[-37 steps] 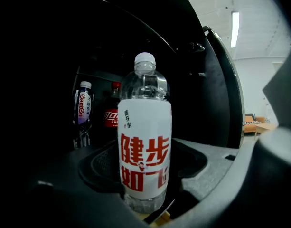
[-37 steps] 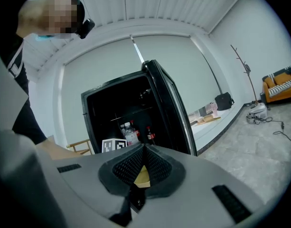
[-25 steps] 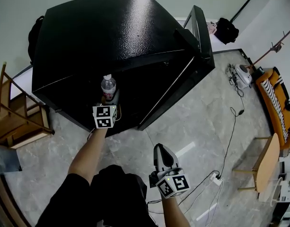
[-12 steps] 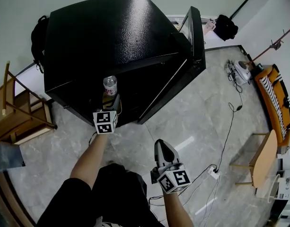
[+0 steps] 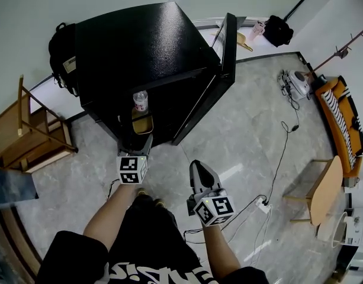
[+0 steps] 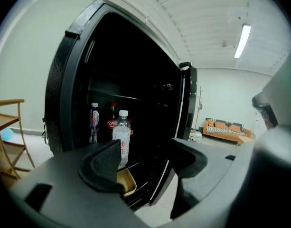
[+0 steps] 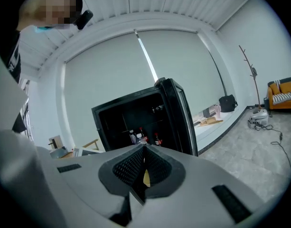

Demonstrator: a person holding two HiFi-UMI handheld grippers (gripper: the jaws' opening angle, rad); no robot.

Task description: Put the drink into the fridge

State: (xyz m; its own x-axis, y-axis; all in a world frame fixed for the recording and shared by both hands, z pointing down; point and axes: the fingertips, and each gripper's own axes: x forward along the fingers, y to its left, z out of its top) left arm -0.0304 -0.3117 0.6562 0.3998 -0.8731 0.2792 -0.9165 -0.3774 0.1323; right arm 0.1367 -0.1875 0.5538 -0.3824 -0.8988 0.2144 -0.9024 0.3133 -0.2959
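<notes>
Inside open black fridge [image 5: 145, 46], by yellow tray [image 5: 141, 123]: water bottle [image 5: 140, 101] upright. Left gripper [image 5: 141, 137] before fridge opening, jaws spread, empty. Right gripper [image 5: 196, 165] farther out, jaws pressed together, empty.

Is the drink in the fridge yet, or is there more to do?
Looks nearly finished. The water bottle stands inside the open fridge, near other drinks. The left gripper is open and empty; the right gripper is shut on nothing. Probably only the door is left to close.
</notes>
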